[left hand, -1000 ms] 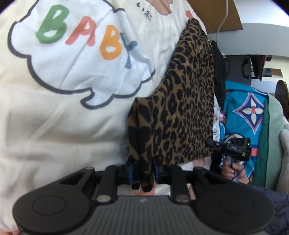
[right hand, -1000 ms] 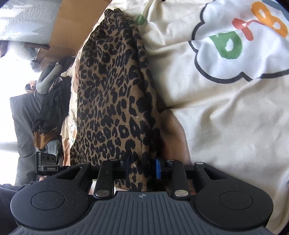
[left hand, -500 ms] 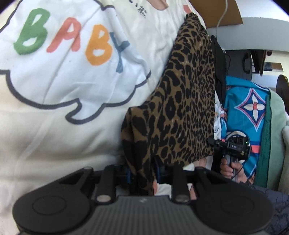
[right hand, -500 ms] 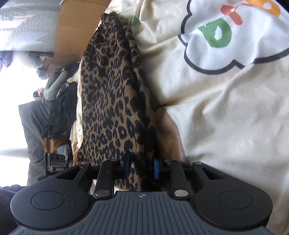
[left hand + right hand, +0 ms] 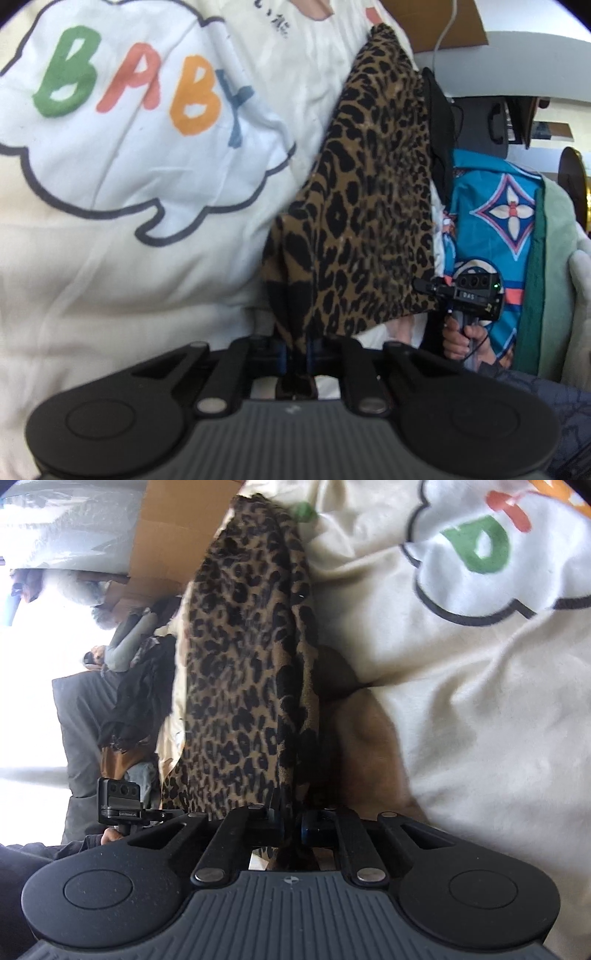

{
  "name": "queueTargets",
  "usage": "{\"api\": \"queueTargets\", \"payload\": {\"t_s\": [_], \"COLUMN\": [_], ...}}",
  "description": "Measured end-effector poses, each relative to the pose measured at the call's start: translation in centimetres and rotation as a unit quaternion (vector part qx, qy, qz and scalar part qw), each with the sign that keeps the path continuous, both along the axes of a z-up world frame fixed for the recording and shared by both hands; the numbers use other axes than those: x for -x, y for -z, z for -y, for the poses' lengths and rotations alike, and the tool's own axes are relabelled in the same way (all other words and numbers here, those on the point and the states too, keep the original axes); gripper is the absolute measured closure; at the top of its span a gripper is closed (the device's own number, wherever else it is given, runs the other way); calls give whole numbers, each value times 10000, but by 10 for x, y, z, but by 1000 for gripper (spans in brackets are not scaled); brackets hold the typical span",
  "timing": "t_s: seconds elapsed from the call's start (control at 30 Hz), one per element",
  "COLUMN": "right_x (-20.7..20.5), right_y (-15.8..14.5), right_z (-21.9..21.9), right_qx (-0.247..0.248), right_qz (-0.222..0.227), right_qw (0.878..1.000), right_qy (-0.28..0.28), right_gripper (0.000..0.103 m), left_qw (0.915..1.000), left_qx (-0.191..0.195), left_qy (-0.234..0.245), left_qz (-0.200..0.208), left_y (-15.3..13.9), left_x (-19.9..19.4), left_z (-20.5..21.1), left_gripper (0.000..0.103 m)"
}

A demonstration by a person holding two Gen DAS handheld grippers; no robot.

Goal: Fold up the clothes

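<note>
The leopard-print garment (image 5: 373, 206) hung between the two grippers over a cream bedspread (image 5: 110, 277), stretched as a band from one claw to the other.

In the left wrist view, the left gripper (image 5: 297, 350) sat at six o'clock, its jaws closing on a bunched corner of the leopard cloth, with the fabric pinched between the blue pads. From there the cloth rose toward one o'clock. At three to four o'clock, the person's hand (image 5: 465, 336) held the right gripper (image 5: 476, 291) by its handle, against a blue patterned cloth (image 5: 491, 206). The bedspread's speech bubble with the coloured letters "BABY" (image 5: 140, 92) filled the ten o'clock area.

In the right wrist view, the right gripper (image 5: 291, 827) was clamped on the garment's other corner, jaws drawn together with the cloth squeezed between them. The leopard fabric (image 5: 240, 664) ran up toward twelve o'clock, beside a cardboard box (image 5: 166, 535) at eleven. The left gripper (image 5: 122, 801) showed at eight o'clock.
</note>
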State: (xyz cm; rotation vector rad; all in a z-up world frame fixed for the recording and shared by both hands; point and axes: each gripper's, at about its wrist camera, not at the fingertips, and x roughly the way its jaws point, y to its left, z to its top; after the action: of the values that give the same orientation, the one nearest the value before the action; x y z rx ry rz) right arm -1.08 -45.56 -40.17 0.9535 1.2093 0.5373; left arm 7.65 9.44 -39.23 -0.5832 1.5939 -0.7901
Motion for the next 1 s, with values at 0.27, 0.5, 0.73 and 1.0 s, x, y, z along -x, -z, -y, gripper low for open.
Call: {"api": "queueTargets", "payload": {"t_s": [0.27, 0.5, 0.73, 1.0], "right_x": [6, 18, 34, 28], "right_y": [-17, -35, -34, -38], "right_z": [-6, -26, -37, -28], "right_qx": [-268, -628, -736, -836], "right_qz": [226, 315, 166, 367], "right_qw": [9989, 9939, 9930, 9954], "right_qy": [-302, -854, -910, -305], "right_gripper": [98, 98, 98, 98], "left_qw": [9996, 9995, 9991, 9986], "left_qx": [239, 267, 156, 516], "left_qy": [136, 135, 226, -133], "left_qz": [103, -57, -327, 49], "left_y": [-29, -43, -41, -52], "left_x": [2, 7, 26, -1], "left_z": [-12, -34, -42, -29], "left_gripper": [94, 95, 95, 95]}}
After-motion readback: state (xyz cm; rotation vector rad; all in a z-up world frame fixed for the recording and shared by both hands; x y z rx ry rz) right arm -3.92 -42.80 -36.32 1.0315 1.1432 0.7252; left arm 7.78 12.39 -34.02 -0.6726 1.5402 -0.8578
